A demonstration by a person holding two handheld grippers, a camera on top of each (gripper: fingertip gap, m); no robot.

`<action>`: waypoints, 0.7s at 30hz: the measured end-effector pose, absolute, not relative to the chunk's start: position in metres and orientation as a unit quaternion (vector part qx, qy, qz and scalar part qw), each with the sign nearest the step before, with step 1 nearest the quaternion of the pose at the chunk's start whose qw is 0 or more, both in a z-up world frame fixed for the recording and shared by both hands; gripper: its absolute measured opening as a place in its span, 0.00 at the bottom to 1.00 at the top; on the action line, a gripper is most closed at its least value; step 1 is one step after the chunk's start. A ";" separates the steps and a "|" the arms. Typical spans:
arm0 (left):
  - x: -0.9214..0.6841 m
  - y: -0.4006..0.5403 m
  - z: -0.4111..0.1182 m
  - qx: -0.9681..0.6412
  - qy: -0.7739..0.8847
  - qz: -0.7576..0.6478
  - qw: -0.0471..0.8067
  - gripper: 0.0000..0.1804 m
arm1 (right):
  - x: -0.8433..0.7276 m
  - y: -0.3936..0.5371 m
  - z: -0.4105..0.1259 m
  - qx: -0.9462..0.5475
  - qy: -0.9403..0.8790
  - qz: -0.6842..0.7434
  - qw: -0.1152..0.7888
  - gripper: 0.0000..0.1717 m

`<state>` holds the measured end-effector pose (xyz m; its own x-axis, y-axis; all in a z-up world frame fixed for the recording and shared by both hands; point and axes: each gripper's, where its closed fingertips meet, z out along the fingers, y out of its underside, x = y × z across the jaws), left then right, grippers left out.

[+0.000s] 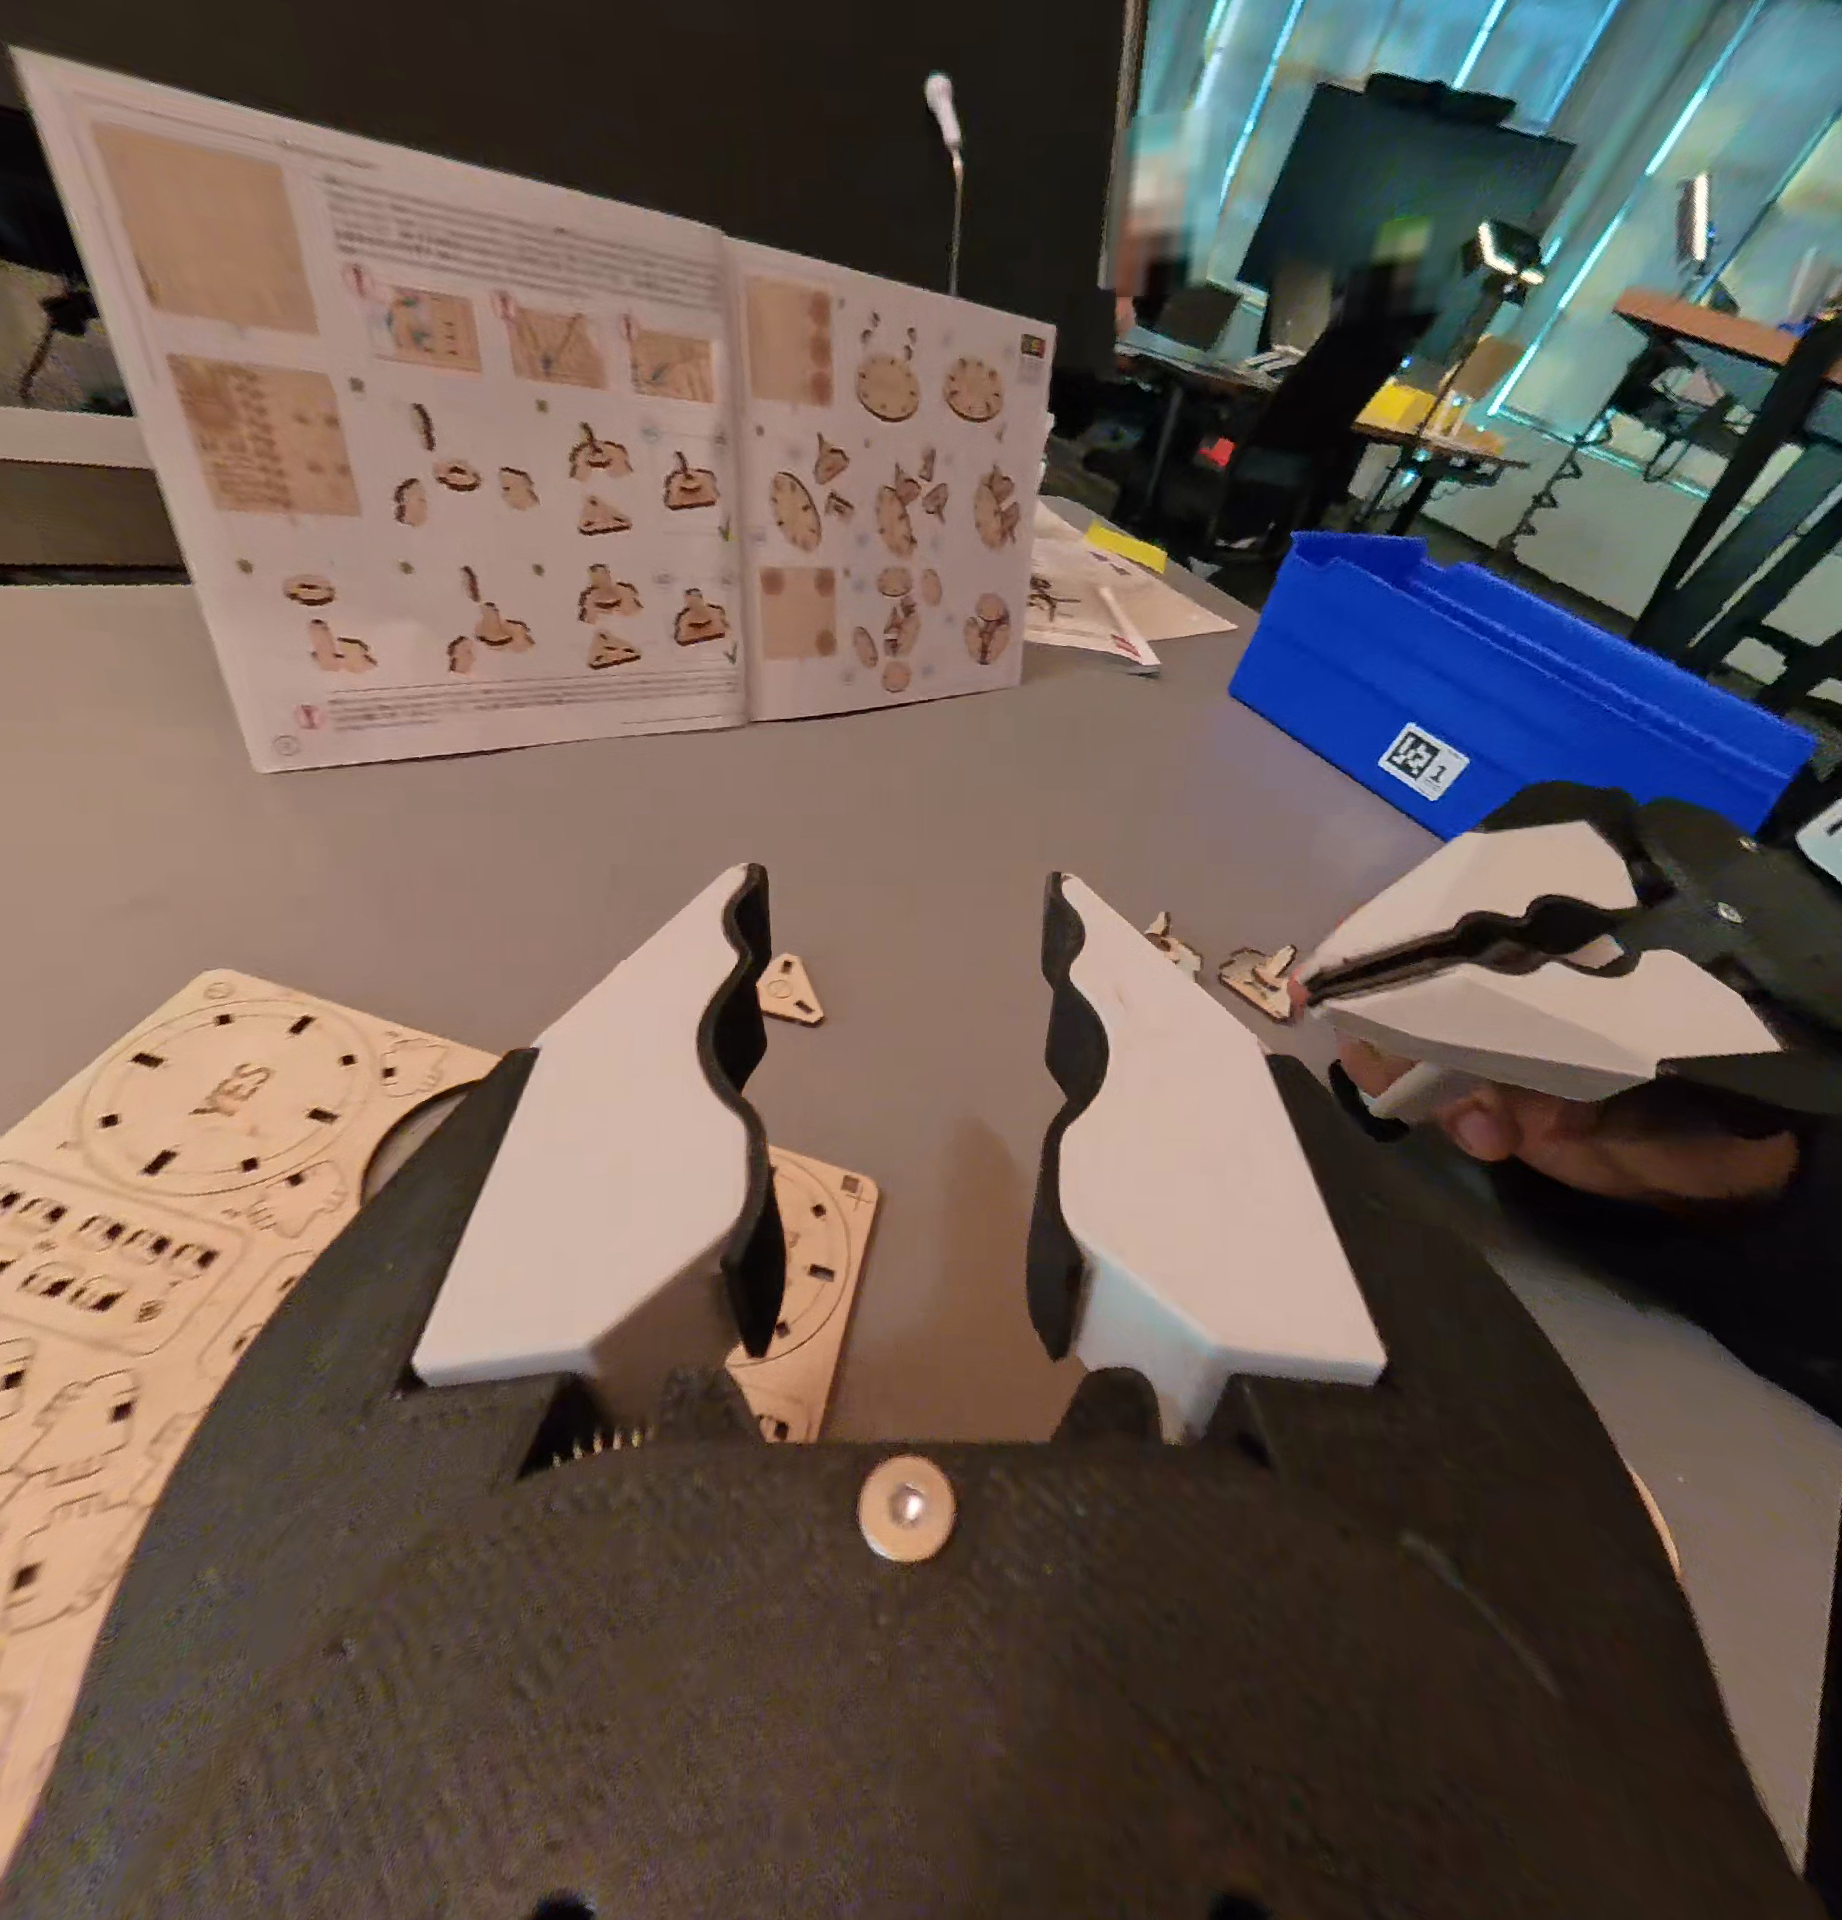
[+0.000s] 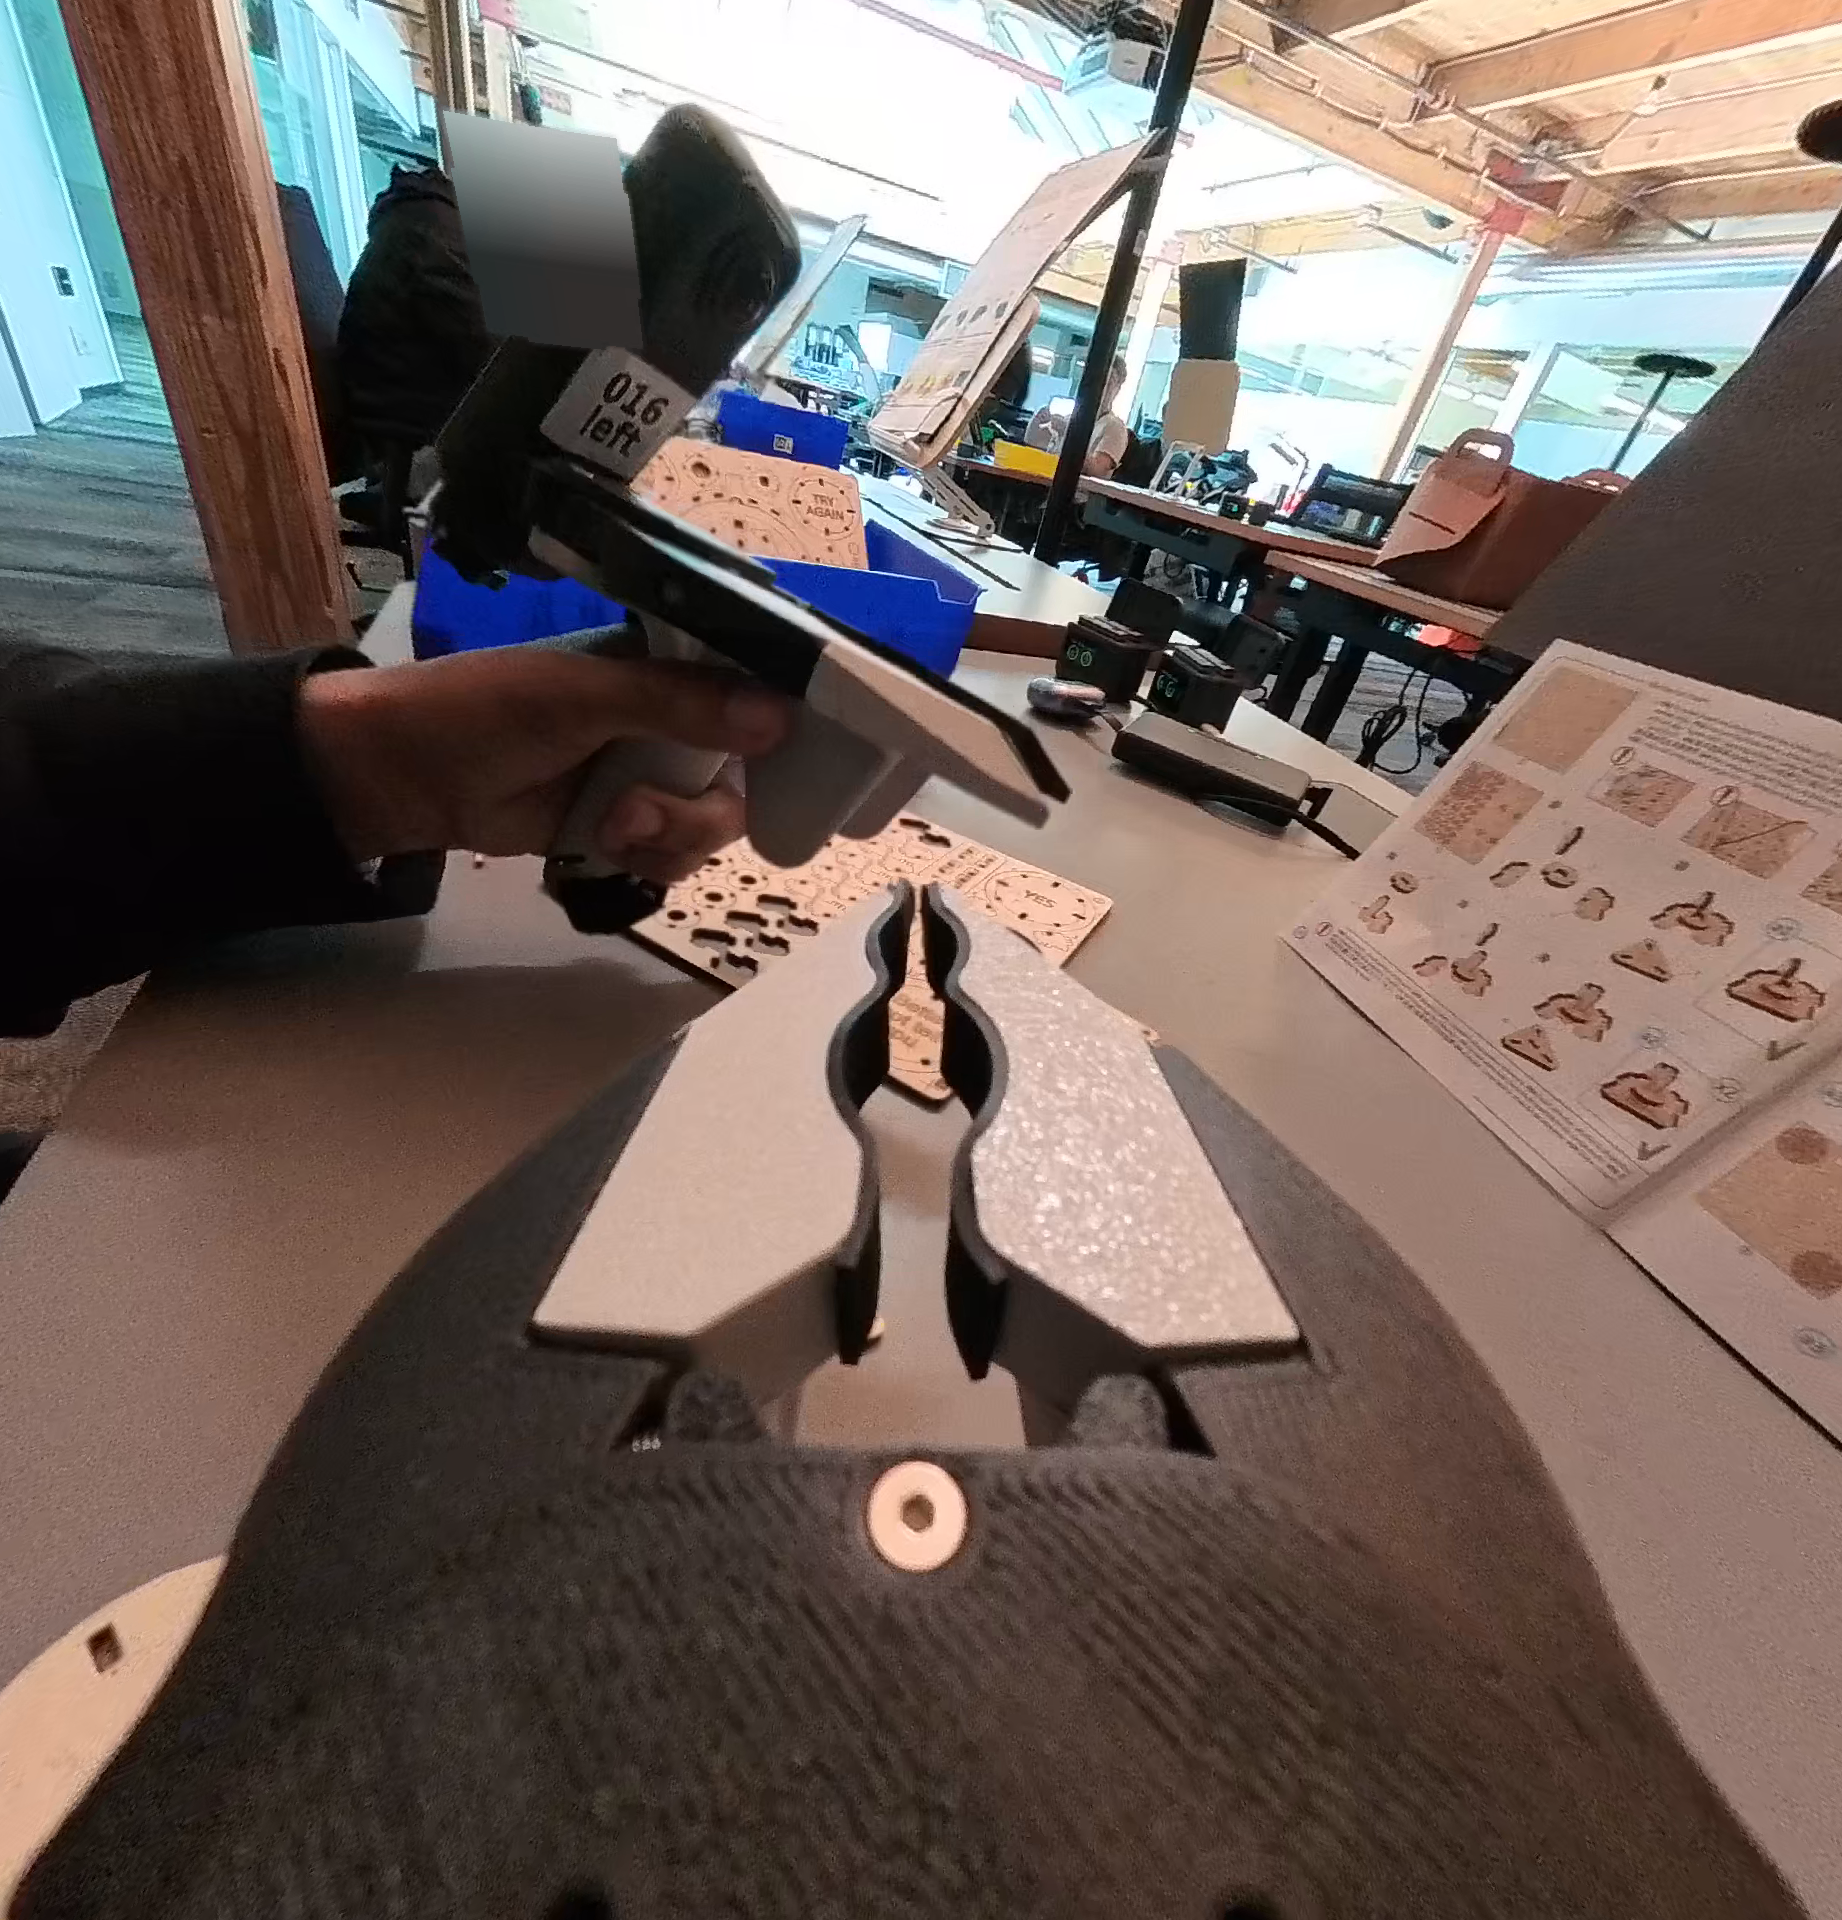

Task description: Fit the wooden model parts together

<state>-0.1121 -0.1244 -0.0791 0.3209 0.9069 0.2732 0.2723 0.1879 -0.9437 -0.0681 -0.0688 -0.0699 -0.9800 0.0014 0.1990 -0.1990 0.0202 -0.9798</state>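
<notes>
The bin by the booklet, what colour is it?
Bright blue. The bin shows best in the left wrist view.

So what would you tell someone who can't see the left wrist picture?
The left gripper hangs open above a grey table, holding nothing, with a small wooden triangle lying just beyond its left finger. The shut right gripper comes in from the right, and an open instruction booklet stands behind.

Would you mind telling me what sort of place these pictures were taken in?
Probably a shared workshop or lab office: rows of work desks with electronics, exposed timber ceiling beams, and blue parts bins on the grey table.
</notes>
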 end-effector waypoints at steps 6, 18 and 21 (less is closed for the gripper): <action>-0.108 -0.105 -0.081 -0.577 -0.475 0.298 0.594 0.26 | -0.074 -0.068 -0.069 0.066 -0.709 0.696 0.086 0.00; -0.105 -0.101 -0.084 -0.598 -0.437 0.349 0.574 0.19 | -0.075 -0.069 -0.072 0.036 -0.707 0.705 0.035 0.00; -0.105 -0.101 -0.083 -0.595 -0.437 0.351 0.576 0.18 | -0.075 -0.069 -0.073 0.036 -0.709 0.704 0.032 0.00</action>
